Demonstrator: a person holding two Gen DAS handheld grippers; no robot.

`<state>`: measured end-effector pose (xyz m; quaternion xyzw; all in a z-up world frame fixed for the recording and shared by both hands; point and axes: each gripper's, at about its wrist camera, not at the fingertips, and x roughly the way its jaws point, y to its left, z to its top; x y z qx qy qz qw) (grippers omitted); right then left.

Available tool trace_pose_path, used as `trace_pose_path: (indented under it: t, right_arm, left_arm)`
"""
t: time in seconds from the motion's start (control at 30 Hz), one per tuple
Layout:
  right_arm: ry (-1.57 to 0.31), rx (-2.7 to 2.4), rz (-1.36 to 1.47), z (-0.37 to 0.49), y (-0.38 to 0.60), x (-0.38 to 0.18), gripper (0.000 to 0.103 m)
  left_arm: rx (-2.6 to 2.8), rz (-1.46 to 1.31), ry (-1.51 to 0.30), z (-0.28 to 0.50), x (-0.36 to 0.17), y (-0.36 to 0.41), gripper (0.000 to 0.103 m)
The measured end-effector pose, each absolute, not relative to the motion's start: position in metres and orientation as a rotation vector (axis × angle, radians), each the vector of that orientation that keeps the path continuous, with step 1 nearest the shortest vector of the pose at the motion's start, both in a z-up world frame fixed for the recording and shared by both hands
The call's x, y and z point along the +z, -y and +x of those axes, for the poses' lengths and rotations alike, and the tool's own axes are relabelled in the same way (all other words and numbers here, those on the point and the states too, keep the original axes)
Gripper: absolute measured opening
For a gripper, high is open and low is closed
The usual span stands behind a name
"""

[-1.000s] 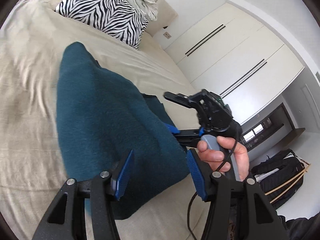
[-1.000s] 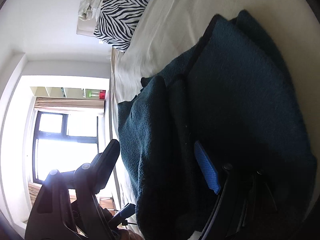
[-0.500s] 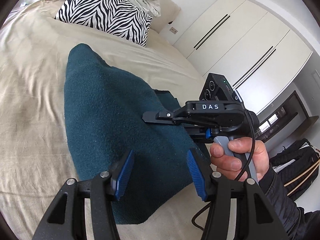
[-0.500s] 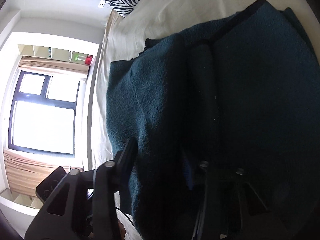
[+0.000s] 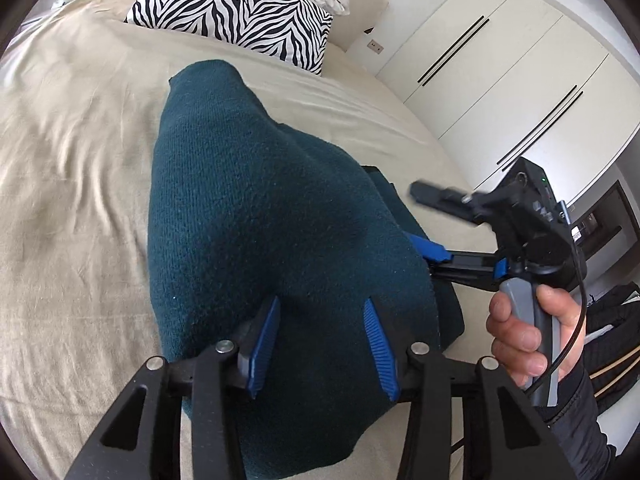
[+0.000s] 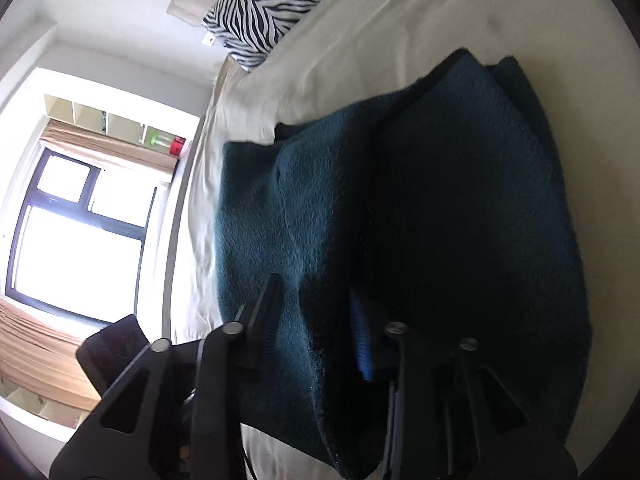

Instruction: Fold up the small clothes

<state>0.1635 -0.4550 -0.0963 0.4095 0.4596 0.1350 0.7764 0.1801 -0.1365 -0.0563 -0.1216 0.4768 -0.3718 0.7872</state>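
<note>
My teal knit garment (image 5: 256, 216) lies folded on the beige bed (image 5: 72, 184), long axis running from my grippers toward the zebra pillow (image 5: 232, 12), narrow end farthest. My left gripper (image 5: 320, 340), jaws just narrowing, straddles its near edge, pads not visibly pressing. My right gripper (image 6: 316, 328), jaws just widening, has a fold between unclenched pads.

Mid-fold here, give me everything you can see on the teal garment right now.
The teal garment is a thick, fuzzy, fleece-like knit lying on the beige bedsheet, already doubled over into layers with a darker trim edge showing in the right wrist view. It humps up rather than lying flat. The left gripper has just been closing, its blue pads astride the near edge. The right gripper reaches in at the side, jaws just reopening, with fabric between them. Whether either pinches cloth is unclear.
</note>
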Motion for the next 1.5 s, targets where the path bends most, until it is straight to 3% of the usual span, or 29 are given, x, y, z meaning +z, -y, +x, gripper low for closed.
trace_pose_path:
  t: [0.03,0.23,0.43,0.6,0.77,0.97,1.23,1.4,1.5]
  right_arm:
    - [-0.948,0.272,0.913,0.159,0.464,-0.092,0.076]
    - [-1.017,0.308,0.980,0.171,0.475,-0.105,0.077]
    - [-1.079,0.379,1.031,0.190,0.447,-0.116,0.067]
    - [-1.125,0.412,1.050,0.197,0.440,-0.128,0.045]
    - [-1.154,0.397,1.004,0.187,0.437,-0.135,0.016]
    - [-1.170,0.356,0.850,0.185,0.442,-0.109,0.013]
    - [-1.192,0.261,0.739,0.180,0.492,-0.063,0.013]
    - [-1.296,0.206,0.729,0.171,0.518,-0.098,0.013]
    - [-1.263,0.226,0.810,0.164,0.529,-0.108,0.013]
  left_arm:
    - [-0.801,-0.265,-1.034,0.181,-0.059,0.135,0.043]
    - [-0.796,-0.303,-1.047,0.176,-0.069,0.124,0.039]
    - [-0.806,-0.333,-1.059,0.170,-0.079,0.111,0.032]
    - [-0.811,-0.363,-1.064,0.164,-0.082,0.100,0.028]
    - [-0.802,-0.357,-1.072,0.163,-0.077,0.104,0.029]
    - [-0.811,-0.250,-1.041,0.155,-0.049,0.137,0.047]
    - [-0.873,-0.088,-1.057,0.120,-0.047,0.195,0.050]
    - [-0.884,-0.043,-1.066,0.109,-0.051,0.211,0.051]
    - [-0.881,-0.047,-1.059,0.110,-0.043,0.211,0.051]
